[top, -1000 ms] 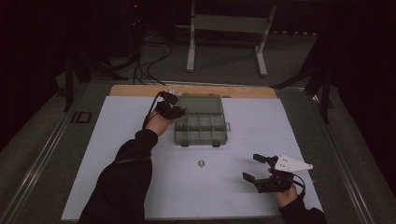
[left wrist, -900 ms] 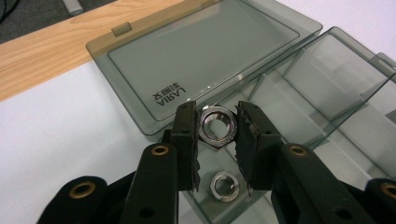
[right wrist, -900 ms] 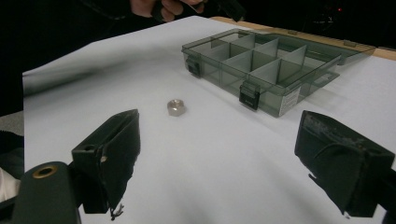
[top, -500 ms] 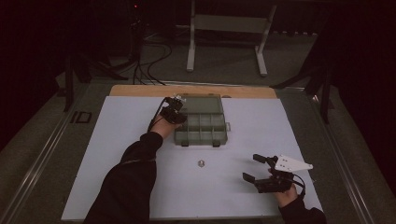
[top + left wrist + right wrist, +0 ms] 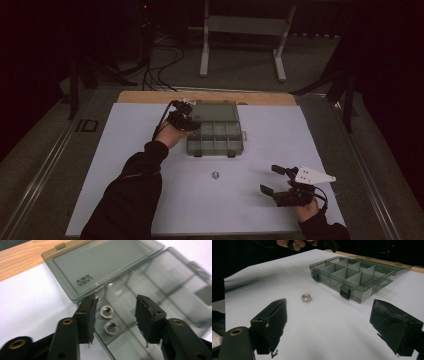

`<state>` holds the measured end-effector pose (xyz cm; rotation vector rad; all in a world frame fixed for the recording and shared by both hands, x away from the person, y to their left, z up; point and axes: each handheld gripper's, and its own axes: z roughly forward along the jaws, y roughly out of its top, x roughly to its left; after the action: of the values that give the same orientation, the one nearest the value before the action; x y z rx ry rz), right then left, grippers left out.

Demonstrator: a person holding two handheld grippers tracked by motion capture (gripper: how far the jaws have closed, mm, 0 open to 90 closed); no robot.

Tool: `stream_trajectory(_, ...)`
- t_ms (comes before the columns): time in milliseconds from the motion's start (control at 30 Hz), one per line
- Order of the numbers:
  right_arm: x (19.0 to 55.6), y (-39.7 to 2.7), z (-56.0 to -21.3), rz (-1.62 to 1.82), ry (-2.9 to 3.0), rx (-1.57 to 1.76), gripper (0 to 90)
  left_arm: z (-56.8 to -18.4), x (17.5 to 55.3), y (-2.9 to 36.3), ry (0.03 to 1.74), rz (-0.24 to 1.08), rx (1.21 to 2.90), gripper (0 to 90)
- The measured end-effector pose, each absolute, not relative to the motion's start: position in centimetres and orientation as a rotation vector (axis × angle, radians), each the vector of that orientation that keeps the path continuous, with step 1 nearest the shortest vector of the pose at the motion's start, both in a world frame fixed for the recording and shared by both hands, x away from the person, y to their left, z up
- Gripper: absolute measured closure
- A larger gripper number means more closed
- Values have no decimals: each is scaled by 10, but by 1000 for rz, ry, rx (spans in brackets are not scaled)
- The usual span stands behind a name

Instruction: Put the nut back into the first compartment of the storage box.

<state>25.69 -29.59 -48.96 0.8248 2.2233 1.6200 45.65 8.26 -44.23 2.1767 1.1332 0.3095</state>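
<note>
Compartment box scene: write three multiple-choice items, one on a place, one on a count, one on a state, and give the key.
1. Where does the loose nut lie?
A. on the white sheet, near side of the box
B. in the lid
C. on the floor

2. How many nuts lie in the compartment below the left gripper?
A. none
B. two
C. five

3. How is the right gripper?
A. shut on the nut
B. open, empty
C. gripping the box

Key: A, it sits alone on the sheet; B, two nuts show between the jaws; B, jaws wide apart, nothing between.
</note>
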Motion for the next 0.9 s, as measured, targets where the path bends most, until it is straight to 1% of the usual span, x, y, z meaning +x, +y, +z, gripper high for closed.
stream_trajectory(33, 257, -296, -490, 1620, 2224, 826, 142, -440, 453, 83, 1119, 288, 2168, 492)
stream_trajectory(67, 257, -296, -490, 1618, 2225, 825, 142, -438, 449, 83, 1103, 276, 2179, 472)
stream_trajectory(200, 257, -296, -490, 1618, 2226, 826, 142, -430, 434, 80, 1043, 246, 2208, 327)
stream_trajectory(267, 257, -296, -490, 1617, 2226, 827, 142, -426, 427, 79, 1016, 229, 2214, 316)
stream_trajectory(300, 257, -295, -490, 1615, 2226, 825, 142, -424, 424, 79, 1005, 226, 2213, 294)
stream_trajectory(567, 257, -295, -490, 1618, 2225, 826, 142, -414, 392, 71, 835, 156, 2242, 294)
stream_trajectory(900, 257, -295, -490, 1617, 2221, 826, 142, -428, 358, 57, 674, 83, 2271, 307)
